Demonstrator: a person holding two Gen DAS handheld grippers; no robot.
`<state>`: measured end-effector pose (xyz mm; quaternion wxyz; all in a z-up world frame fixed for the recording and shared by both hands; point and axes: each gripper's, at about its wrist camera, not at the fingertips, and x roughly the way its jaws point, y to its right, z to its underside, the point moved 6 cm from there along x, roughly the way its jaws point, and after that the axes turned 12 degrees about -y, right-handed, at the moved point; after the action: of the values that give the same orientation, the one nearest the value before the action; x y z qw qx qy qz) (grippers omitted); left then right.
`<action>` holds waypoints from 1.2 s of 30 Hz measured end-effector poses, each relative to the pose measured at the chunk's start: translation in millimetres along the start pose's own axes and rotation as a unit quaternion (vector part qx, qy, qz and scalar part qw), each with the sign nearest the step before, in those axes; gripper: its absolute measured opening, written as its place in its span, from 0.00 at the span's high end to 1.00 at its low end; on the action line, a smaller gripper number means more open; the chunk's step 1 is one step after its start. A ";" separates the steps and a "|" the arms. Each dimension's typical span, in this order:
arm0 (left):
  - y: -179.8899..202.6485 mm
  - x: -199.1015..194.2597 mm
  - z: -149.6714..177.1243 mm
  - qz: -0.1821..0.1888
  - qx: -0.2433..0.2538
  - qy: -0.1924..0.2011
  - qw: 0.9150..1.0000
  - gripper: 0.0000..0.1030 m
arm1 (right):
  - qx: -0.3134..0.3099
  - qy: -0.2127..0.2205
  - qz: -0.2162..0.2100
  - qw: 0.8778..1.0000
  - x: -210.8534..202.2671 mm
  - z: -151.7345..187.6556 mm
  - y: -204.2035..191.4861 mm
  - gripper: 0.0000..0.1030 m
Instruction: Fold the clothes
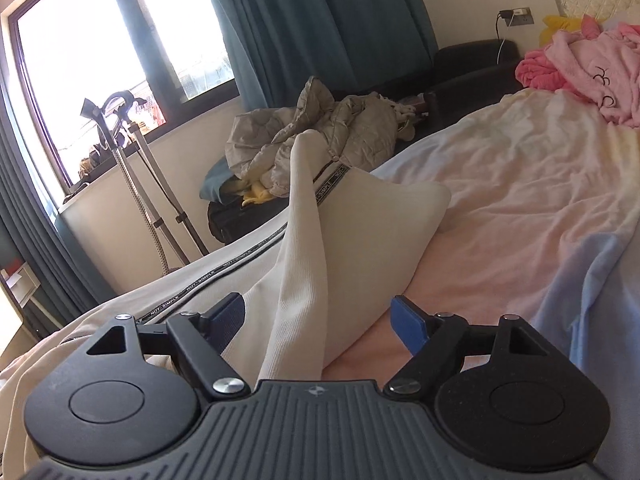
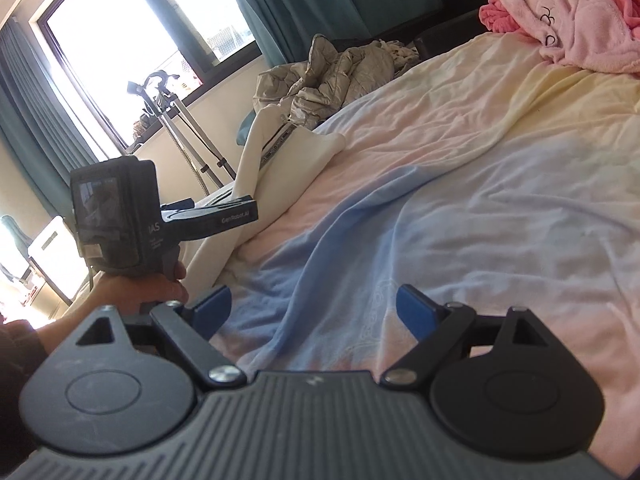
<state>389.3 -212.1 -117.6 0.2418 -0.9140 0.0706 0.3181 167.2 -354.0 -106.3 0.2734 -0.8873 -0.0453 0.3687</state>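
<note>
- My left gripper sits low over the near left edge of the bed, its blue-padded fingers spread apart. A ribbed fold of the cream knit garment with the dark lettered tape trim rises between them, but neither pad presses it, so I judge it unheld.
- My right gripper hangs over the pastel pink, blue and yellow bed sheet, fingers apart and carrying nothing.
- From the right wrist view, a hand holds the left unit at the bed's left edge, the cream garment just beyond it.
- That garment lies along the left edge, part flat, part standing up in a peak. It looks partway folded or partway spread out; I cannot tell which. It is not a neat finished stack.
- Toward the far right corner, a crumpled pink fleece pile lies unfolded.
- Off the bed's far left side, a grey quilted jacket sits heaped on dark furniture, also unfolded.
</note>
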 end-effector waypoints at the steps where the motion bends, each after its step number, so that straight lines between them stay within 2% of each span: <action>1: -0.8 15.5 1.9 -0.013 -0.002 -0.015 1.000 0.27 | 0.003 -0.002 0.000 1.000 3.4 -0.5 2.2 0.12; 2: -2.1 29.8 3.9 -0.022 -0.007 -0.032 0.999 0.50 | 0.004 -0.005 0.001 1.000 7.8 -0.6 4.6 0.12; 3: -4.8 40.3 6.5 -0.019 -0.022 -0.049 0.998 0.65 | 0.004 -0.009 0.003 1.000 13.8 -0.3 7.1 0.12; 4: -7.4 47.5 8.3 -0.015 -0.037 -0.062 0.997 0.75 | 0.004 -0.013 0.006 1.000 19.1 0.1 9.1 0.12; 6: -10.7 37.9 6.1 0.003 -0.065 -0.046 0.997 0.91 | 0.005 -0.020 0.011 1.000 27.6 1.2 11.8 0.12; 7: -10.5 29.0 4.3 0.010 -0.064 -0.036 0.997 0.93 | 0.005 -0.024 0.014 1.000 31.9 1.8 13.1 0.12; 12: -6.4 -40.1 -7.6 0.058 -0.043 0.024 0.997 0.94 | 0.007 -0.039 0.026 0.999 50.8 4.4 18.8 0.12; 16: 1.2 -111.6 -6.2 0.110 -0.021 0.056 0.992 0.94 | 0.009 -0.019 0.030 0.999 35.0 2.3 17.9 0.12; 21: 16.5 -185.1 40.3 0.162 -0.003 0.081 0.983 0.94 | 0.022 0.020 0.030 0.999 0.4 -4.6 20.3 0.12; 25: 32.0 -193.3 83.1 0.185 -0.018 0.057 0.981 0.93 | 0.027 0.059 0.036 0.997 -28.6 -10.4 23.0 0.12; 28: 40.6 -193.7 110.2 0.195 -0.036 0.034 0.979 0.92 | 0.031 0.060 0.041 0.997 -32.1 -10.0 26.4 0.12; 31: 40.6 -191.4 123.6 0.206 -0.045 -0.002 0.977 0.90 | 0.046 0.044 0.029 0.998 -24.7 -7.7 29.9 0.12; 33: 32.2 -198.0 126.6 0.210 -0.040 -0.008 0.977 0.83 | 0.058 0.029 0.019 0.998 -18.1 -5.9 32.3 0.12; 34: 27.5 -202.0 128.2 0.211 -0.038 -0.010 0.977 0.75 | 0.064 0.022 0.014 0.998 -14.9 -5.0 33.4 0.12; 35: 20.6 -208.6 130.6 0.207 -0.040 -0.009 0.977 0.60 | 0.070 0.015 0.009 0.997 -11.6 -4.1 34.6 0.12; 36: 13.6 -215.2 132.9 0.204 -0.042 -0.008 0.978 0.51 | 0.078 0.009 0.002 0.997 -8.7 -3.4 35.6 0.12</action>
<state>143.2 -164.6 -80.9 0.1340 -0.8873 0.2400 0.3704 158.9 -388.1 -117.4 0.3410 -0.8666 -0.0125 0.3640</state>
